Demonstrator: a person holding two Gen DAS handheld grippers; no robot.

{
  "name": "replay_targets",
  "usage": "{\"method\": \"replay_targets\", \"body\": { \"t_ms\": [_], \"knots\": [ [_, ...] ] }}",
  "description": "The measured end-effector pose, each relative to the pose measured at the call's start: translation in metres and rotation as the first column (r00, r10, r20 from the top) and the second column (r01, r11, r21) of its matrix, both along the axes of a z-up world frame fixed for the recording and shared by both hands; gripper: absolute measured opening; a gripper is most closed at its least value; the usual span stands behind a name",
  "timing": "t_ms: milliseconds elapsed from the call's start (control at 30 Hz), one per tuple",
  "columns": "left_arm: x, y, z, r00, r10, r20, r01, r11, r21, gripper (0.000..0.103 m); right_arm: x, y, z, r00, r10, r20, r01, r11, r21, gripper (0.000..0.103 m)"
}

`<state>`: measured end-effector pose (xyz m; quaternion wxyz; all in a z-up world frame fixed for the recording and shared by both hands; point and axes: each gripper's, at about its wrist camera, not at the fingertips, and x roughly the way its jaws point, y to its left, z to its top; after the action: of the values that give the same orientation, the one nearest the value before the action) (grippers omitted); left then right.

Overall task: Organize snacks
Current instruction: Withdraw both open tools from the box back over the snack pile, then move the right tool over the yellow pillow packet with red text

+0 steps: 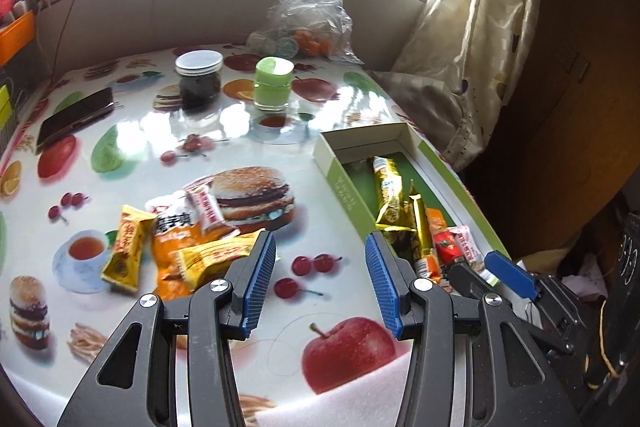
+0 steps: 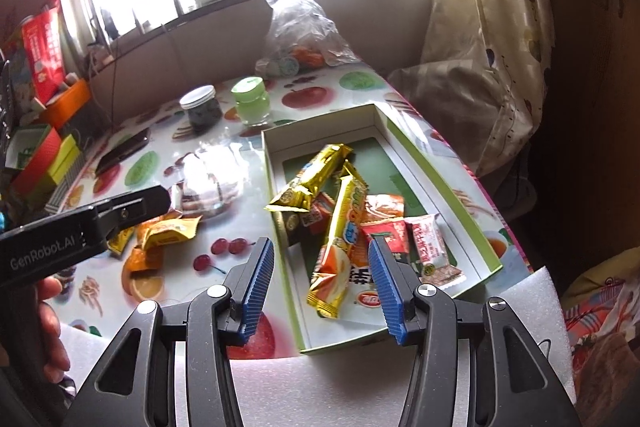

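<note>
A: Where are the snacks that are not boxed yet?

B: In a loose pile (image 1: 180, 235) on the table (image 1: 168, 131), left of the box (image 1: 340, 183). The box sits at the table's right edge, and it already has a good few packets in it, among them a gold bar (image 2: 310, 183).

A: Which gripper is nearer the pile?

B: The left gripper (image 1: 320, 287). In its own view the pile lies just ahead and to the left of its left finger (image 1: 260, 279), whose tip overlaps the near yellow packet (image 1: 216, 257). Whether it touches, I cannot tell. The right gripper (image 2: 320, 287) is over the near end of the box, well away from the pile.

A: Are they carrying anything?

B: No. Both have their jaws apart with nothing between them. Through the left one's gap you see only tablecloth; through the right one's gap, packets lying in the box below.

A: How does that yellow packet lie?

B: Its long axis runs roughly left to right across the left gripper's view, slightly rising to the right. I judge that the gripper must shift left and perhaps turn a little so that the jaws straddle the packet's short width.

A: Any risk?

B: The packets overlap, so I think a grab may catch two.
</note>
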<state>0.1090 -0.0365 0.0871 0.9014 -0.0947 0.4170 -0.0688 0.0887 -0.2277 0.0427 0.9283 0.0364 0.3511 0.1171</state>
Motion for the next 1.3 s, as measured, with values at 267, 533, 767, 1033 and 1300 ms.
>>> {"method": "replay_targets", "body": {
  "t_ms": [267, 533, 767, 1033, 1300],
  "knots": [
    [-0.017, 0.021, 0.000, 0.998, 0.054, 0.021, -0.055, 0.998, 0.038, 0.048, 0.002, 0.020, 0.005, 0.998, 0.061, 0.015, -0.062, 0.998, 0.020, 0.049],
    [-0.035, 0.064, -0.012, 0.990, 0.140, -0.001, -0.140, 0.990, 0.018, 0.048, 0.004, 0.050, 0.003, 0.992, 0.123, 0.013, -0.124, 0.992, 0.016, 0.050],
    [-0.046, 0.101, -0.025, 0.979, 0.203, -0.023, -0.203, 0.979, -0.014, 0.048, 0.009, 0.081, -0.011, 0.983, 0.179, -0.034, -0.179, 0.984, -0.015, 0.051],
    [-0.054, 0.134, -0.037, 0.965, 0.259, -0.045, -0.260, 0.965, -0.022, 0.048, 0.015, 0.120, -0.028, 0.955, 0.281, -0.094, -0.284, 0.959, -0.019, 0.051],
    [-0.054, 0.158, -0.047, 0.952, 0.299, -0.071, -0.302, 0.953, -0.034, 0.048, 0.029, 0.153, -0.033, 0.942, 0.322, -0.093, -0.327, 0.944, -0.052, 0.051]
  ]
}}
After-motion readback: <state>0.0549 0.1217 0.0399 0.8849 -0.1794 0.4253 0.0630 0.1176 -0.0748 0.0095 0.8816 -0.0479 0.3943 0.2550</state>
